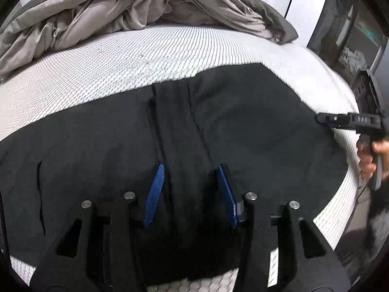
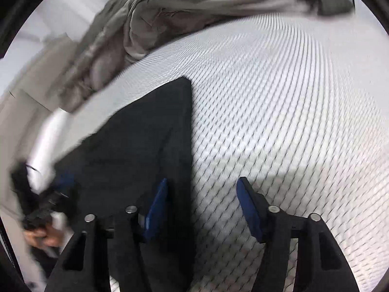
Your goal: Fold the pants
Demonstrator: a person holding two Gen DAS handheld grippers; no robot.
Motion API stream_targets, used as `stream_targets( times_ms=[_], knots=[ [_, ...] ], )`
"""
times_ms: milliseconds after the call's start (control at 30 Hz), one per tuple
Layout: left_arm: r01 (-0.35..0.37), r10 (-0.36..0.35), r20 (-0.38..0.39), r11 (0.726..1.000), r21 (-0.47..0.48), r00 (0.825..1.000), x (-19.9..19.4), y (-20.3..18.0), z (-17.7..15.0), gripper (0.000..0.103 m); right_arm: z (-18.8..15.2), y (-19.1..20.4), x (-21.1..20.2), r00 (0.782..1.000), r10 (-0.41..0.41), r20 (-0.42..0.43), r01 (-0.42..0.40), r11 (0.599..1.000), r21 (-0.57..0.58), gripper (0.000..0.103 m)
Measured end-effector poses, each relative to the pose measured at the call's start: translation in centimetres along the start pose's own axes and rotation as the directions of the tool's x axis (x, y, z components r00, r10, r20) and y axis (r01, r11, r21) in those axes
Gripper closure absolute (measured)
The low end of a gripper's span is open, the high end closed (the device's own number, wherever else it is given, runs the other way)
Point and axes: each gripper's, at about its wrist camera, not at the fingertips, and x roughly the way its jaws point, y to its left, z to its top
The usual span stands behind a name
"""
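Black pants (image 1: 218, 121) lie spread flat across a white patterned mattress (image 1: 121, 68). My left gripper (image 1: 190, 166) hovers over their middle seam, open, with only flat cloth showing between the blue pads. At the pants' right edge is my right gripper (image 1: 325, 120), held by a hand (image 1: 369, 158). In the blurred right wrist view the right gripper (image 2: 202, 180) stands open astride the pants' (image 2: 136, 150) straight edge, one finger over cloth, the other over bare mattress (image 2: 291, 97). The left gripper (image 2: 60, 185) is a dark blur at the far left.
A crumpled grey-beige duvet (image 1: 121, 7) is heaped along the far side of the bed (image 2: 170, 12). A dark shelf unit (image 1: 352, 36) stands past the bed's right edge. Bare mattress stretches between the pants and the duvet.
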Motion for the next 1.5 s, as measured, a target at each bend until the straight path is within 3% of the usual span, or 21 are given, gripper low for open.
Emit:
stream_targets(
  times_ms=[33, 100, 200, 267, 333, 367, 467, 533, 600, 700, 833, 967, 1000, 1100, 1167, 1200, 1333, 1400, 1500],
  knots=[
    [-0.001, 0.001, -0.008, 1.000, 0.000, 1.000, 0.0, 0.1, -0.5, 0.060, -0.4, -0.1, 0.4, 0.999, 0.034, -0.017, -0.034, 0.999, -0.002, 0.059],
    [0.013, -0.013, -0.015, 1.000, -0.025, 1.000, 0.0, 0.6, -1.0, 0.060, -0.6, 0.2, 0.8, 0.997, 0.077, -0.025, -0.078, 0.997, -0.012, 0.088],
    [0.011, -0.012, -0.016, 0.999, -0.032, 1.000, -0.2, 0.8, -1.5, 0.060, -1.0, 2.5, -1.6, 0.989, 0.131, 0.073, -0.127, 0.990, -0.054, 0.093],
    [0.009, -0.009, -0.014, 0.999, -0.034, 1.000, -0.2, 0.8, -1.8, 0.057, -0.9, 2.8, -1.9, 0.993, 0.084, 0.084, -0.078, 0.995, -0.068, 0.093],
    [0.007, -0.008, -0.016, 0.999, -0.036, 1.000, 0.0, 0.8, -1.6, 0.053, -1.7, 1.8, -0.3, 0.995, -0.092, 0.024, 0.094, 0.993, -0.066, 0.090],
    [0.004, -0.005, -0.018, 0.999, -0.036, 1.000, -0.1, 0.8, -1.7, 0.053, -2.1, 1.1, 0.6, 0.993, -0.121, -0.004, 0.121, 0.992, -0.044, 0.087],
    [-0.011, 0.011, 0.000, 0.999, -0.041, 1.000, -1.7, 1.2, -1.9, 0.053, -2.0, 1.5, -1.4, 0.995, -0.091, 0.051, 0.092, 0.996, -0.017, 0.082],
    [-0.007, 0.012, 0.057, 0.996, -0.091, 0.998, -4.0, 2.7, -2.2, 0.053, -2.2, 2.2, -3.1, 0.986, -0.108, 0.125, 0.113, 0.993, -0.029, 0.078],
    [-0.001, 0.016, 0.102, 0.989, -0.146, 0.995, -5.8, 4.4, -2.9, 0.050, -2.6, 2.7, -4.6, 0.978, -0.085, 0.190, 0.093, 0.995, -0.029, 0.067],
    [-0.025, 0.062, 0.153, 0.972, -0.236, 0.986, -8.2, 7.6, -4.4, 0.044, -3.0, 4.7, -4.5, 0.977, -0.079, 0.197, 0.097, 0.992, -0.083, 0.065],
    [-0.099, 0.146, 0.136, 0.947, -0.305, 0.980, -10.2, 11.3, -6.7, 0.042, -4.3, 8.6, -2.0, 0.985, -0.109, 0.132, 0.141, 0.955, -0.261, 0.063],
    [-0.102, 0.173, 0.132, 0.901, -0.423, 0.976, -12.5, 15.8, -9.5, 0.041, -6.0, 9.7, 1.8, 0.962, -0.269, 0.047, 0.266, 0.887, -0.377, 0.062],
    [-0.093, 0.171, 0.137, 0.889, -0.449, 0.976, -12.8, 16.8, -10.0, 0.040, -6.1, 9.8, 1.6, 0.963, -0.263, 0.054, 0.264, 0.890, -0.371, 0.061],
    [-0.039, 0.161, 0.161, 0.815, -0.578, 0.974, -14.4, 20.6, -12.1, 0.037, -6.3, 9.8, -0.5, 0.970, -0.223, 0.100, 0.244, 0.903, -0.353, 0.055],
    [0.038, 0.116, 0.195, 0.764, -0.644, 0.974, -15.0, 22.8, -13.5, 0.030, -6.2, 9.7, -1.3, 0.965, -0.224, 0.135, 0.257, 0.909, -0.329, 0.049],
    [0.055, 0.104, 0.201, 0.751, -0.657, 0.974, -15.1, 23.3, -13.9, 0.027, -6.2, 9.6, -1.6, 0.965, -0.216, 0.150, 0.254, 0.917, -0.308, 0.049],
    [0.024, 0.109, 0.137, 0.692, -0.721, 0.985, -14.4, 25.3, -15.7, 0.027, -5.9, 9.9, -1.7, 0.968, -0.200, 0.151, 0.236, 0.930, -0.281, 0.049],
    [0.043, 0.111, 0.159, 0.678, -0.734, 0.981, -14.1, 25.8, -16.1, 0.026, -5.6, 9.8, -1.5, 0.969, -0.195, 0.150, 0.232, 0.931, -0.283, 0.049],
    [0.070, 0.135, 0.189, 0.608, -0.791, 0.973, -13.2, 27.3, -16.2, 0.026, -5.4, 10.4, -1.1, 0.972, -0.181, 0.146, 0.217, 0.932, -0.291, 0.049]
  ],
)
